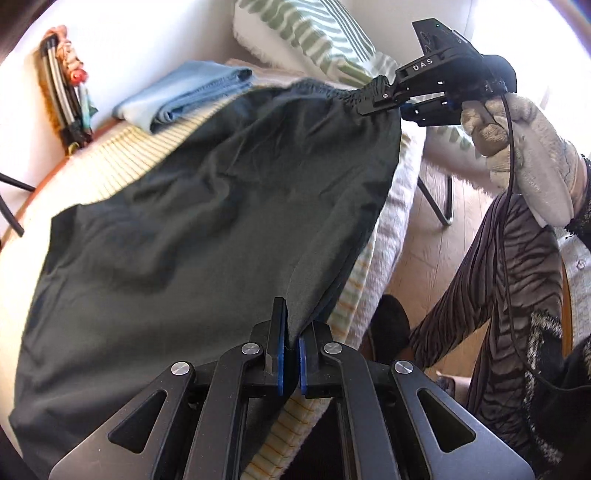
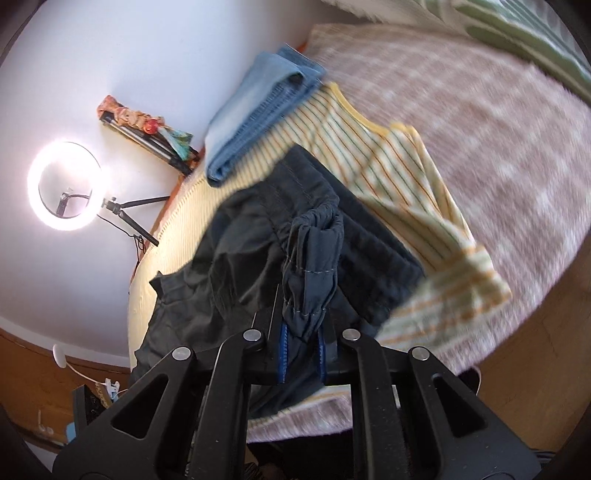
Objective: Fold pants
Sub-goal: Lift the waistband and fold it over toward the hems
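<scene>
- The step in hand is judged to be an early one: the pants (image 1: 207, 206) are gripped at two points and held stretched over the bed (image 1: 110, 155), with no crisp fold to be seen yet.
- The left hand-held gripper (image 1: 291, 354) is clenched on a pinch of dark cloth at the near edge of the pants, the blue pads pressed together on it.
- The right hand-held gripper (image 1: 373, 99), held in a gloved hand (image 1: 524, 147), is clamped on the gathered elastic waistband at the far right corner; in the right wrist view a bunch of waistband (image 2: 310, 266) is seen between its pads.
- The pants lie mostly on the bed, over a yellow striped cloth (image 2: 369, 147), with the right edge lifted and drawn taut between the two grips.
- The next move is judged to call for both grips being carried together across the cloth, so that one half is laid over the other with edges matched; tension should be kept even, or the thin cloth will likely sag and wrinkle.
- The pants look dark green-grey, thin and soft, with shallow creases across the panel and stitched seams at the waistband.
- A folded blue garment (image 1: 188, 92) rests at the far side of the bed, well apart from the grips, and a green patterned pillow (image 1: 306, 33) lies beyond it.
</scene>
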